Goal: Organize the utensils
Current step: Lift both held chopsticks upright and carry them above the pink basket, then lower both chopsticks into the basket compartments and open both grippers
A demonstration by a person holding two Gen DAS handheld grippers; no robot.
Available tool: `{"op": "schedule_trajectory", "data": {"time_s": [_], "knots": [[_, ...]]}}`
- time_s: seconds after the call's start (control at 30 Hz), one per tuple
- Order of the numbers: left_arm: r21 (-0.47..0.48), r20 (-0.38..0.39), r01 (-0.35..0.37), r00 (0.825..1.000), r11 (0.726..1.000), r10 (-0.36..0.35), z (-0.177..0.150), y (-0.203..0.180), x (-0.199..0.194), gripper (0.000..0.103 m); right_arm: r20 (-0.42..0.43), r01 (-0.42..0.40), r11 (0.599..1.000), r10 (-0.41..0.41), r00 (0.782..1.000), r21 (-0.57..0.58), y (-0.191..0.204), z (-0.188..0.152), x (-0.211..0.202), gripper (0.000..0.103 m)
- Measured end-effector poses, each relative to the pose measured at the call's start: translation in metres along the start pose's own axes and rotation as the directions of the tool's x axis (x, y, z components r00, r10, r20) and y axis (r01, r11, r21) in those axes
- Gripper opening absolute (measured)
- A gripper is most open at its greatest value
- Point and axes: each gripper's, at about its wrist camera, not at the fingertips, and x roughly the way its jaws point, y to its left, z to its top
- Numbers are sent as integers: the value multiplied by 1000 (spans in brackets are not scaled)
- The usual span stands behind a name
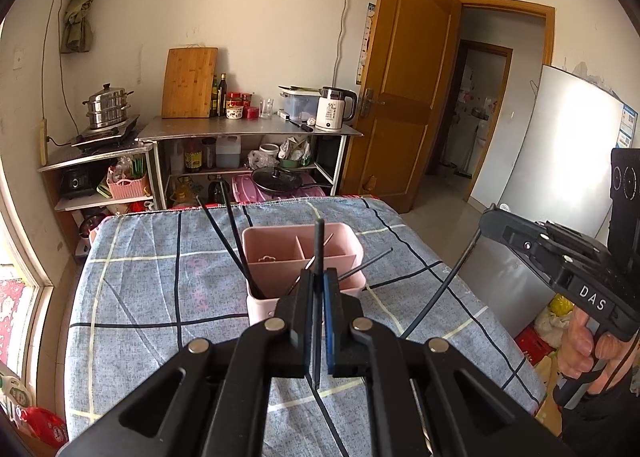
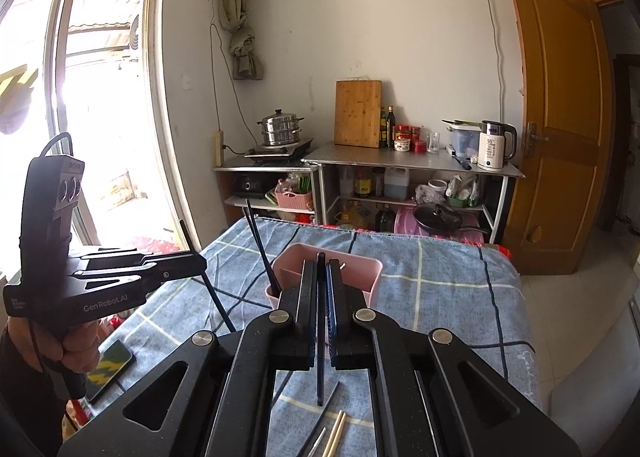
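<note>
Straight ahead of both grippers sits the pink organizer on the blue plaid cloth. Left gripper pinches a black chopstick near-upright; right gripper pinches another black chopstick likewise. Both look about equally near, a short drop from the compartments.

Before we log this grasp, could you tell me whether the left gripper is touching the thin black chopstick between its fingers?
Touching. In the left wrist view, the left gripper has its jaws closed onto the thin black chopstick, with no gap visible on either side.

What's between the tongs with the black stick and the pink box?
In the left wrist view, only bare checked cloth lies between the left tongs, shut on a black chopstick, and the pink box.
</note>
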Motion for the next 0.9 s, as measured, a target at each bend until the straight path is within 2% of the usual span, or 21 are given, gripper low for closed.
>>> {"op": "schedule_trajectory", "data": {"time_s": [0.3, 0.57, 0.73, 0.9], "knots": [[7, 54, -16, 998, 1000, 16, 45, 6, -8, 5, 66, -64, 998, 63, 996, 8, 7, 42, 13, 4], [15, 110, -35, 993, 999, 33, 84, 14, -5, 5, 132, -78, 997, 75, 988, 24, 8, 76, 26, 4], [16, 113, -31, 993, 999, 29, 90, 19, 11, 5, 140, -75, 996, 69, 988, 37, 5, 83, 44, 4], [1, 90, -25, 996, 1000, 25, 81, 28, 31, 5, 119, -63, 997, 57, 991, 50, 0, 78, 66, 4]]}}
